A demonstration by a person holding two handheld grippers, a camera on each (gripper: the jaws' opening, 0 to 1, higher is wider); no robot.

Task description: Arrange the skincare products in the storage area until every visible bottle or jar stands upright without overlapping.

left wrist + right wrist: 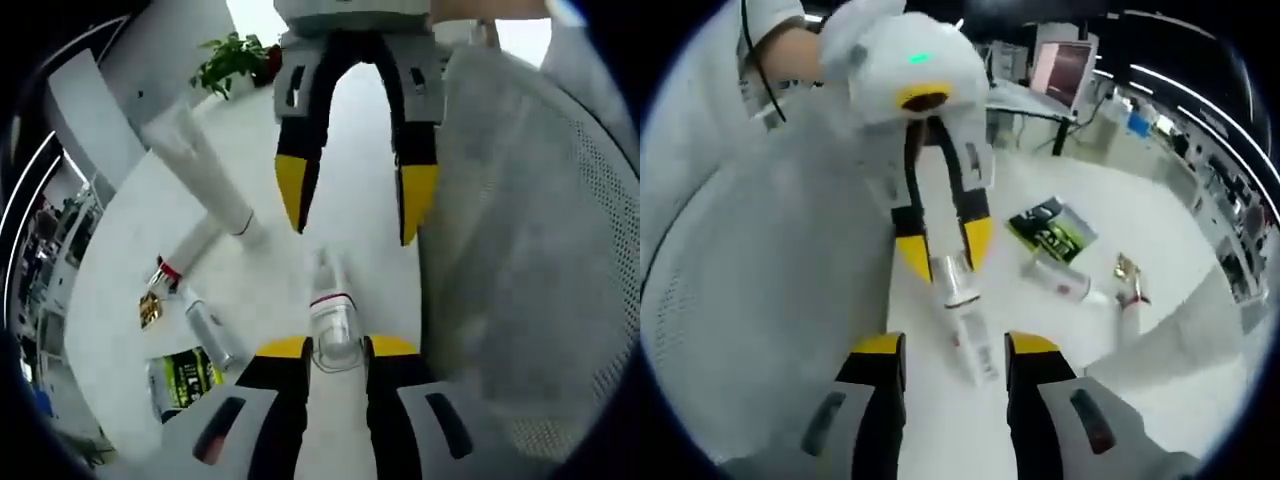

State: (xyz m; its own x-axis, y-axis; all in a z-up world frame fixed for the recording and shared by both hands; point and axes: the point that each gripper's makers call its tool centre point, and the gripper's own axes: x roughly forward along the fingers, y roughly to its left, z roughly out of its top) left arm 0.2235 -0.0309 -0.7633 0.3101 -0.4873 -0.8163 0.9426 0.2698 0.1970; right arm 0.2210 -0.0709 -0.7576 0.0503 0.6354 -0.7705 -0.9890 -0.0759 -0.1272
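While clamped by left gripper (pixel 335 350) at cap end, clear slim red-banded bottle (pixel 962 300) lying flat; right gripper (pixel 955 360) wide open, empty, straddling bottle; could pivot, slip if lifted off-centre.

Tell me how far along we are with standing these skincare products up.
Nothing stands upright yet. In hand: the left gripper is shut on the clear bottle's cap end, bottle still lying flat; the right gripper is open around its other end. Left to do: the large white tube, a slimmer red-banded tube, a small bottle and the green packet all lie flat on the table.
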